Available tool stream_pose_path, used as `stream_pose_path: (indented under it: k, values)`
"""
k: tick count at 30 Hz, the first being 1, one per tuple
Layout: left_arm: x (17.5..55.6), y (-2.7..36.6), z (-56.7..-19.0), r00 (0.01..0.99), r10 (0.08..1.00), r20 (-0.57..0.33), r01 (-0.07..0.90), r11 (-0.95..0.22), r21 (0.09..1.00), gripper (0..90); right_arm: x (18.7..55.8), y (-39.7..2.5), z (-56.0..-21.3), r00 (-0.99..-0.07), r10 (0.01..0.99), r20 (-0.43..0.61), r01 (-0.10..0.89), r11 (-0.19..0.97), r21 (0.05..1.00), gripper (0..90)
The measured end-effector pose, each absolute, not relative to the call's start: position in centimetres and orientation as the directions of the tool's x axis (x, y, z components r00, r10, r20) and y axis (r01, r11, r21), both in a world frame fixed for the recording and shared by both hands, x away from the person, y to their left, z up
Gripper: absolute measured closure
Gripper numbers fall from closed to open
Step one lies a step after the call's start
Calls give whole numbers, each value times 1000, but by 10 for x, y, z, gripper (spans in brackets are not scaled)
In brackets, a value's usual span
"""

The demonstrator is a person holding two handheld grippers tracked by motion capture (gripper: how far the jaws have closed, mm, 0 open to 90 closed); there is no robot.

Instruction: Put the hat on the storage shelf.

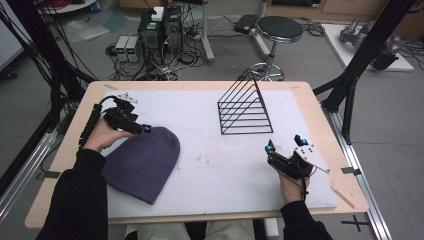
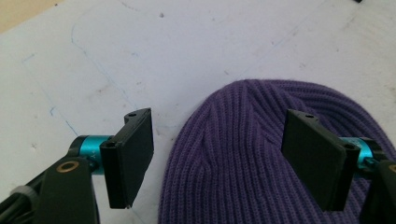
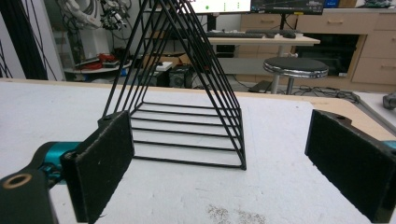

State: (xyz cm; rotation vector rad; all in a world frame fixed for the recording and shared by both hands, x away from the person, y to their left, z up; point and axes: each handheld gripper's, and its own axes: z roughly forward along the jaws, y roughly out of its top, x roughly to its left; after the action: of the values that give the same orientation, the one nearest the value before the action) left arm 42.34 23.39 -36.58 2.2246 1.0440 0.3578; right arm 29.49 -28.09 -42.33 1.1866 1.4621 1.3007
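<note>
The left claw (image 2: 219,161) gapes over the beanie (image 2: 261,154). It looks soft and light; pinch its crown. The right claw (image 3: 233,168) gapes, near the rack (image 3: 187,93).

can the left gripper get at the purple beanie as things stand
Probably yes: the left gripper hangs open right over the purple beanie, its jaws spread either side of the crown, with nothing between them.

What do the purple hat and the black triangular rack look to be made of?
Purple beanie: knitted yarn, likely wool or acrylic; soft matte ribbing shows in the left gripper view. Wire rack: thin rigid rods, probably metal with a black painted or coated finish, smooth and slightly glossy.
</note>
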Motion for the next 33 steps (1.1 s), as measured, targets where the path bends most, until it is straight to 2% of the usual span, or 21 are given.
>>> stream_pose_path:
  k: [14,33]
  values:
    - [438,225,-381,679,734,27,592,-569,570,268,295,-280,-424,-215,976,10,127,17,992,73]
    - [456,222,-410,704,710,-29,637,-612,469,255,296,-280,-424,-225,974,7,126,22,992,73]
